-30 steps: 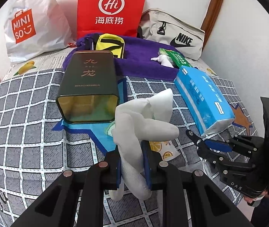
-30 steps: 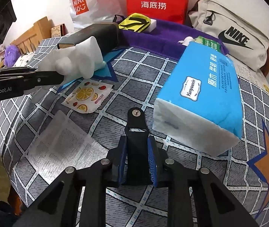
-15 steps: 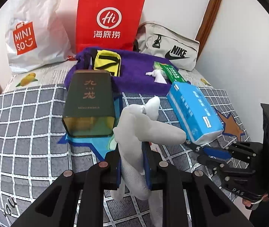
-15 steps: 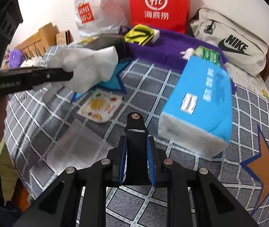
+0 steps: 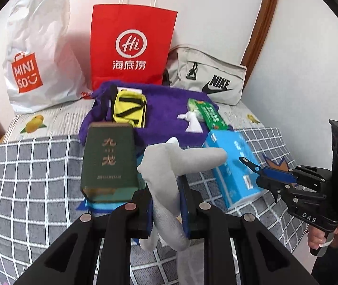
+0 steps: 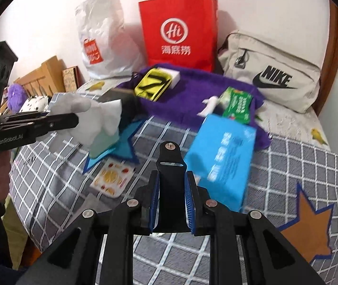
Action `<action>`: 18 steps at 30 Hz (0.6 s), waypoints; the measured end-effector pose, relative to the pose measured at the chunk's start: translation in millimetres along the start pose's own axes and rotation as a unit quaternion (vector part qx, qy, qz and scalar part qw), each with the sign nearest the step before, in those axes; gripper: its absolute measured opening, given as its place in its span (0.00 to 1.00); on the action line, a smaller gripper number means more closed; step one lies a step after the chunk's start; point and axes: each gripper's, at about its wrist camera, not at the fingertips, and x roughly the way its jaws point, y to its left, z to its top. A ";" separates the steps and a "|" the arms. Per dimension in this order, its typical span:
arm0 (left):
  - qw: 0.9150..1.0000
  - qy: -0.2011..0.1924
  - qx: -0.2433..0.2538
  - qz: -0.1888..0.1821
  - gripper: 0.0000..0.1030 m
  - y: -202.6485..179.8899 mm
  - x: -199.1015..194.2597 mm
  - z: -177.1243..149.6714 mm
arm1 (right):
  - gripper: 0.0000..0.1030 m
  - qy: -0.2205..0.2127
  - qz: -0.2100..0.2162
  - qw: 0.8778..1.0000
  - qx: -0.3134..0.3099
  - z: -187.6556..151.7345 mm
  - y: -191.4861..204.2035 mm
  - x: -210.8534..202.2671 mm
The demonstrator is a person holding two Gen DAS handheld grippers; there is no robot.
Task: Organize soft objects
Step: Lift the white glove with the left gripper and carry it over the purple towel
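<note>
My left gripper (image 5: 167, 204) is shut on a white soft cloth (image 5: 169, 168) and holds it up above the checked bedspread; the cloth also shows in the right wrist view (image 6: 92, 116). My right gripper (image 6: 171, 199) is shut on a black flat clip-like piece (image 6: 170, 163); it also shows at the right in the left wrist view (image 5: 259, 168). A blue tissue pack (image 5: 234, 166) lies on the bed. A purple towel (image 5: 166, 114) at the back carries a yellow pouch (image 5: 129, 110), a green packet (image 5: 208, 112) and a small white cloth (image 5: 192, 121).
A dark green tin box (image 5: 108, 163) lies left of the cloth. A red paper bag (image 5: 130, 47), a white Miniso bag (image 5: 35, 54) and a beige Nike bag (image 5: 209, 78) stand along the wall. A fruit-print packet (image 6: 113, 178) lies on the bedspread (image 6: 287, 166).
Both grippers have risen and drawn back from the bed. The left one has lifted the white cloth higher; the tin box and tissue pack appear farther away.
</note>
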 end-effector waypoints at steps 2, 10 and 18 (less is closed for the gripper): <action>1.000 -0.002 0.000 -0.001 0.16 0.6 0.6 6.6 | 0.20 -0.002 -0.003 1.000 0.001 6.9 -3.8 0.7; 1.000 -0.003 -0.001 -0.003 0.16 3.6 12.1 35.0 | 0.20 -0.016 -0.005 1.000 0.003 40.9 -20.2 6.2; 1.000 -0.006 0.005 -0.001 0.16 6.6 26.8 66.6 | 0.20 -0.020 -0.010 1.000 0.016 72.1 -40.8 23.7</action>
